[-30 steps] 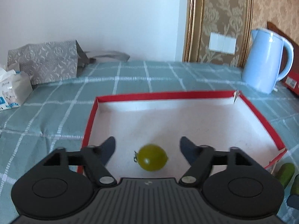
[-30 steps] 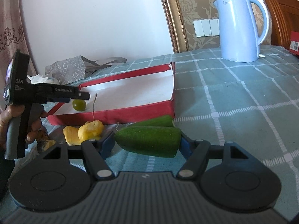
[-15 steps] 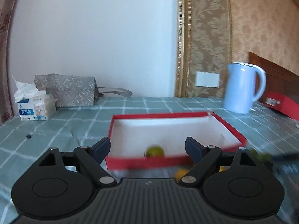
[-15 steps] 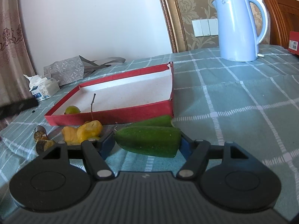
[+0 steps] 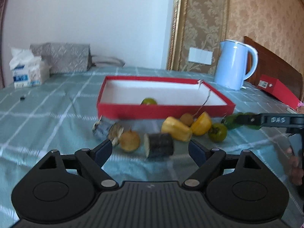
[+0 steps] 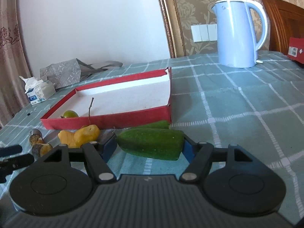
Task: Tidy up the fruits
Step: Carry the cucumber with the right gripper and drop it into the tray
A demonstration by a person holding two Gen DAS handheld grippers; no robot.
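Fruit sorting on a checked tablecloth: one fruit boxed, the rest loose in front.

The left gripper stands with jaws wide apart, nothing clamped; a dark cylindrical cut piece lies on the cloth in line with the gap, contact not evident. The right gripper has its pads against both ends of a green cucumber piece, apparently clamped. A small green fruit sits inside the red box, near its front wall. Yellow fruit pieces, a green persimmon-like fruit and a second cucumber piece lie just outside the box. A blue kettle stands well behind.
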